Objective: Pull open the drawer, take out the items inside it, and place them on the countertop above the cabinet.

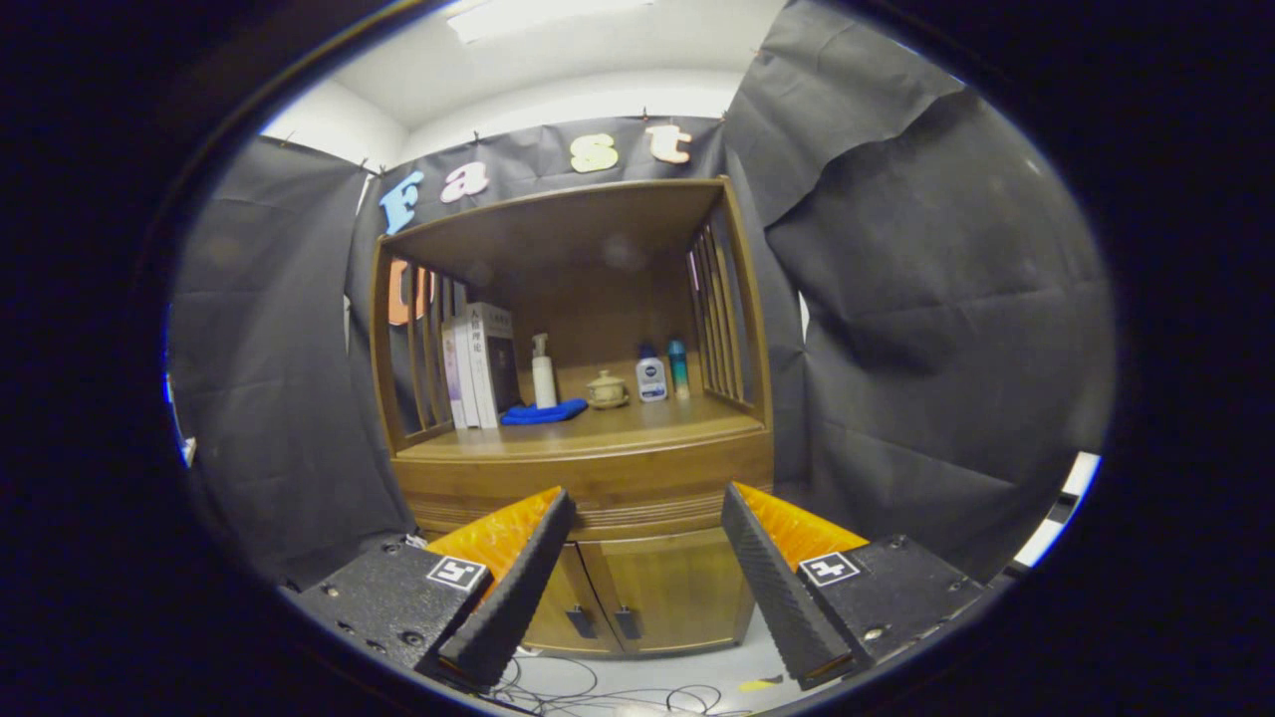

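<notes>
Gaping empty gripper [647,513] facing closed drawer [588,478]

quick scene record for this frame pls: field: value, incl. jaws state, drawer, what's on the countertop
gripper: jaws open, nothing between them, short of the cabinet
cabinet: wooden, straight ahead, beyond the fingers
drawer: shut, under the countertop, not yet touched
lower doors: two, closed, dark handles at the middle
countertop: holds books, spray bottle, blue cloth, small lidded pot, two small bottles
floor: loose cables
drawer contents: hidden
</notes>
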